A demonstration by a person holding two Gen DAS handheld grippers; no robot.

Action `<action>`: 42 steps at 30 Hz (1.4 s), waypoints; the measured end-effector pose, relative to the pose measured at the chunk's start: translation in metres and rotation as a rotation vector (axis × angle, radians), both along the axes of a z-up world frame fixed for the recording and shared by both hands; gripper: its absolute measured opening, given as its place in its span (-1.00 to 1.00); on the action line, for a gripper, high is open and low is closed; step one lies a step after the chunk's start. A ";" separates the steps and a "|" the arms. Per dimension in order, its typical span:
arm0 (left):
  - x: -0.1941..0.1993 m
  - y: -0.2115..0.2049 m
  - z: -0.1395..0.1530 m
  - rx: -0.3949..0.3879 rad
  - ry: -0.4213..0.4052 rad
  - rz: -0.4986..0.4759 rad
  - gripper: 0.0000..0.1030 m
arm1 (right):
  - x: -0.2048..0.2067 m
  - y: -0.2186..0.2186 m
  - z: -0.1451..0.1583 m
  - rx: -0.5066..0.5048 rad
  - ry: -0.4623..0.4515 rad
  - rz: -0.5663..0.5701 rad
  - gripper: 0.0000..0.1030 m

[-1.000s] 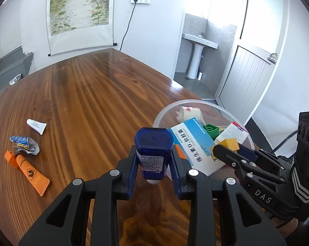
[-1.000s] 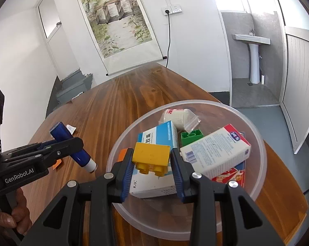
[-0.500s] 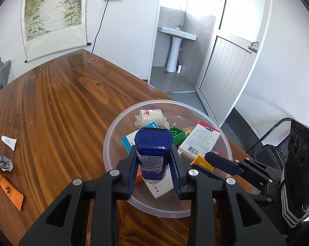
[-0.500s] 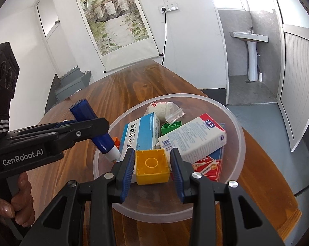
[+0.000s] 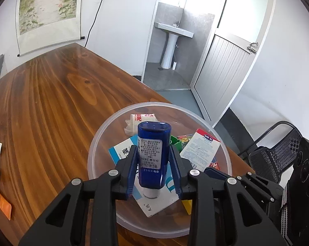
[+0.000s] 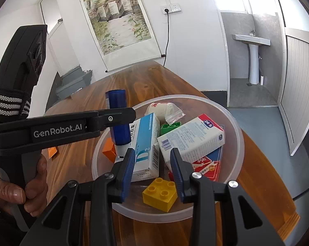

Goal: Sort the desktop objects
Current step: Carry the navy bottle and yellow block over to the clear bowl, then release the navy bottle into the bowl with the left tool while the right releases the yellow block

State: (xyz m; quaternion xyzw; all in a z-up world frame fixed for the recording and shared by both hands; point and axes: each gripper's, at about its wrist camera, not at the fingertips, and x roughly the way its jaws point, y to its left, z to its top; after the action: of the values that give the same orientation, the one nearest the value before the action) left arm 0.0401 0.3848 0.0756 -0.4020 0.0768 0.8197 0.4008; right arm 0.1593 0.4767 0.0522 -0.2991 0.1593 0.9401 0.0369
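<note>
The wooden table [image 5: 52, 106] is varnished and glossy, its grain strong. Ahead of both jaws, the bowl [image 6: 232, 123] is translucent, frosted plastic. Between the left gripper's [image 5: 153, 164] matt black plastic arms, on ribbed blue pads, sits a glossy dark-blue plastic bottle [image 5: 153, 143] with a paper label. Just below the right gripper's [image 6: 152, 168] parted jaws lies a smooth yellow plastic brick [image 6: 159, 194]; beyond it, printed cardboard cartons [image 6: 191, 139] with a slight sheen.
</note>
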 end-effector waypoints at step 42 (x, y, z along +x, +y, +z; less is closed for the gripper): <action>-0.014 -0.093 0.008 -0.064 0.169 0.251 0.38 | -0.029 -0.055 0.014 0.018 0.017 0.060 0.09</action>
State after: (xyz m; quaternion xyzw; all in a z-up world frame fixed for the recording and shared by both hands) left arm 0.0264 0.2917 0.0836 -0.3505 0.0856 0.8914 0.2743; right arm 0.1301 0.4216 0.0657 -0.2956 0.1420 0.9446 0.0099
